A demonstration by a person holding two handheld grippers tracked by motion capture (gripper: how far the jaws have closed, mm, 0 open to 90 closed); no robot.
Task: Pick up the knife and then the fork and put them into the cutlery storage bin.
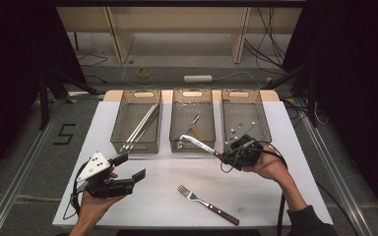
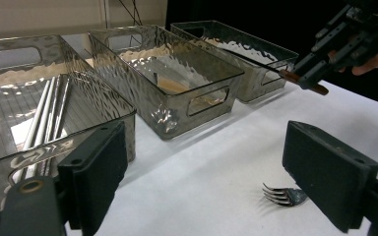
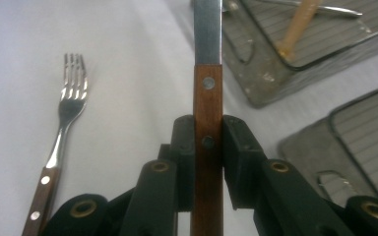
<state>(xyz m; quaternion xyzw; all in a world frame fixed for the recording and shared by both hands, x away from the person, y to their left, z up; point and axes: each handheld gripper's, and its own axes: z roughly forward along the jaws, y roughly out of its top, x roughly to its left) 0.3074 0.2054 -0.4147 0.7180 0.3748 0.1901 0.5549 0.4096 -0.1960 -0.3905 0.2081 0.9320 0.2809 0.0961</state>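
The right gripper [image 1: 226, 152] clamps the wooden handle of a knife [image 3: 207, 98], its blade reaching out over the front edge of the middle bin [image 1: 192, 145]. The left gripper [image 1: 128, 168] hangs idle with jaws wide and nothing between them, near the fork [image 1: 207, 204] lying on the table [image 1: 152, 206]. The knife looks stiff and fairly light. The steel blade is probably slick, so the riveted wood is the sound place to hold; gripped near the handle's blade end, it should stay level.

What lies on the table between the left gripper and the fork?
Nothing: in the high view, only bare white table separates the left gripper from the fork.
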